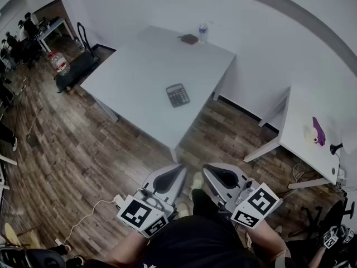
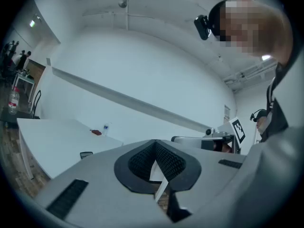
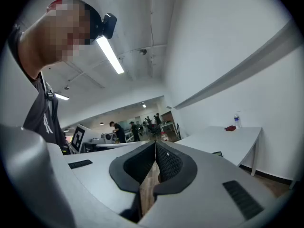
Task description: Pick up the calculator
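Calculator (image 1: 177,95) lies lengthwise away, display end far; left tongs (image 2: 155,142), right tongs (image 3: 155,144) pinched together, empty.

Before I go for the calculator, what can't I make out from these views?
Head view: calculator display and key labels too small to read.
Left gripper view: calculator a sliver, rest behind the left hand-held gripper.
Head view: dark item beside the bottle too small to identify.
Head view: purple object on the side table too small to identify.
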Demonstrator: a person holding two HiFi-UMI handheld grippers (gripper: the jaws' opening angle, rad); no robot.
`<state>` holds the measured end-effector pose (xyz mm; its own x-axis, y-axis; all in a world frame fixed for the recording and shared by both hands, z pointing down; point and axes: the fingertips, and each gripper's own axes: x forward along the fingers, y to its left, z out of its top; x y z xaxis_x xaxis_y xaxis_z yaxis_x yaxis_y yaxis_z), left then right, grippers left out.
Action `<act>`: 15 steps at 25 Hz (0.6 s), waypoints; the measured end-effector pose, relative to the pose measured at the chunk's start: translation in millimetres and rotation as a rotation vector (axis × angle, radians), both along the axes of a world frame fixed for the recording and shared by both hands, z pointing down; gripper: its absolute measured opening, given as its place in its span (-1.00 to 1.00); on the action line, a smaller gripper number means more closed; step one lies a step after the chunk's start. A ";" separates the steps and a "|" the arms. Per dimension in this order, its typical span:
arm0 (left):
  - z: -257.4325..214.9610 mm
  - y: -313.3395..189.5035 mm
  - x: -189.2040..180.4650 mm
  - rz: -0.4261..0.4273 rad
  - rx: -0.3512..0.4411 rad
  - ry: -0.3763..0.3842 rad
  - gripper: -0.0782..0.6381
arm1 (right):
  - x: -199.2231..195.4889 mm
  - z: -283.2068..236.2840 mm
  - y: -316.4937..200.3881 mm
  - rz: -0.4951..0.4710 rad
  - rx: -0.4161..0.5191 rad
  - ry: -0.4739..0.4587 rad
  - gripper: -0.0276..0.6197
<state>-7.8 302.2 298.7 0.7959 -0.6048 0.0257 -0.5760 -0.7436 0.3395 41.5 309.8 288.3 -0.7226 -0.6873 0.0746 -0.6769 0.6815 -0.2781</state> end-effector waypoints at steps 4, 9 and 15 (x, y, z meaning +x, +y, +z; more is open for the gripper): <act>2.0 -43.5 -0.5 -0.027 -0.001 -0.005 -0.76 | -0.8 3.4 -44.0 -0.026 -0.007 -0.004 -0.87; 6.0 -105.0 3.7 -0.077 -0.013 -0.013 -0.76 | 2.7 7.5 -109.1 -0.078 -0.019 0.000 -0.87; 6.1 -175.7 8.8 -0.156 -0.029 -0.017 -0.76 | 10.1 7.6 -187.2 -0.167 -0.037 0.007 -0.87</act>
